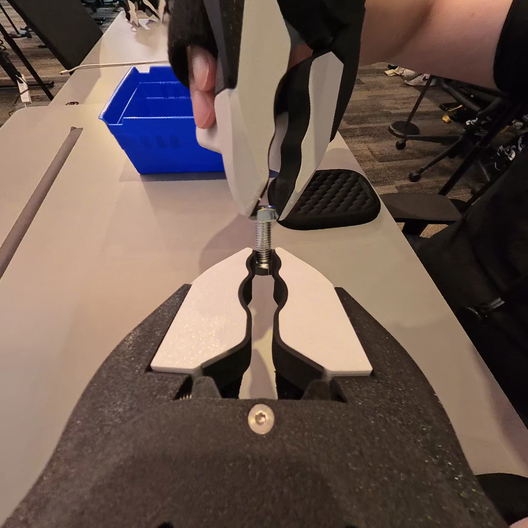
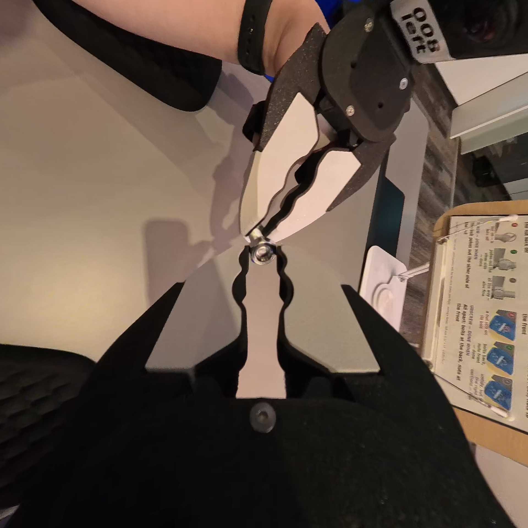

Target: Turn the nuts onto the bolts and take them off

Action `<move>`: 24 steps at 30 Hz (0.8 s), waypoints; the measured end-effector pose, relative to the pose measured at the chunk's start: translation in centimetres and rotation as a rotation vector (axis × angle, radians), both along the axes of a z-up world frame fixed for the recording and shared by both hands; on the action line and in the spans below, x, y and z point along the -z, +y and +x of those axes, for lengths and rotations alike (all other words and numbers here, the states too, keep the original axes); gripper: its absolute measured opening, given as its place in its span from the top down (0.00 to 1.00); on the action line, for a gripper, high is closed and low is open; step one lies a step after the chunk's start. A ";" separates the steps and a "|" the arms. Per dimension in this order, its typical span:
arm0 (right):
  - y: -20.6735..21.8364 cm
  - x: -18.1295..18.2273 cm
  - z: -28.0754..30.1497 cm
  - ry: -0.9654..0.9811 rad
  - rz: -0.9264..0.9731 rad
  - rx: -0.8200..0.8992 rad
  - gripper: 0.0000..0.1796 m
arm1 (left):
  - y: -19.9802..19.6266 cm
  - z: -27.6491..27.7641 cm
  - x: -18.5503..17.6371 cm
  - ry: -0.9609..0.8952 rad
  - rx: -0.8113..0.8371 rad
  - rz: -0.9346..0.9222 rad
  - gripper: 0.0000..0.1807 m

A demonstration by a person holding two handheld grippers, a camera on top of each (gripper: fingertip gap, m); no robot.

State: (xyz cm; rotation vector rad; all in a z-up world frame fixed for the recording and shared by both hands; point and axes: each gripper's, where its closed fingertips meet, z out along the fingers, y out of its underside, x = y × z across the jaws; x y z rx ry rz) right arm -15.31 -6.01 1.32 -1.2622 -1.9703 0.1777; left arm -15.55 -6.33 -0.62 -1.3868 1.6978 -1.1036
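A pale grey table runs back through an office room. The blue bin stands left of the bolt; patterned carpet and chairs lie right. The left gripper clamps the nut; the right gripper clamps the bolt's head.

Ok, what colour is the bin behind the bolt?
Bright blue bin, clearest in the left wrist view.
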 end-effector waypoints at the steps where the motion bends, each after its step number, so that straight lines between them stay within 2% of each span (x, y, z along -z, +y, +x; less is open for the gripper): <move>1: 0.0 0.1 0.0 -0.004 -0.010 0.007 0.90 | 0.1 0.0 0.0 0.001 -0.003 0.002 0.95; 7: 1.0 0.0 -0.3 0.077 -0.202 0.223 0.90 | 1.2 -0.1 0.0 -0.001 -0.064 0.022 0.95; 15: 2.5 0.3 0.1 0.289 -0.495 0.667 0.90 | 2.6 0.1 0.2 0.009 -0.144 0.044 0.95; 19: 2.7 0.3 0.2 0.338 -0.553 0.704 0.90 | 2.7 0.2 0.1 0.003 -0.154 0.046 0.95; 24: 2.1 -1.5 -0.7 0.409 -0.431 0.534 0.71 | 3.4 -0.2 -1.8 -0.126 -0.174 0.039 0.95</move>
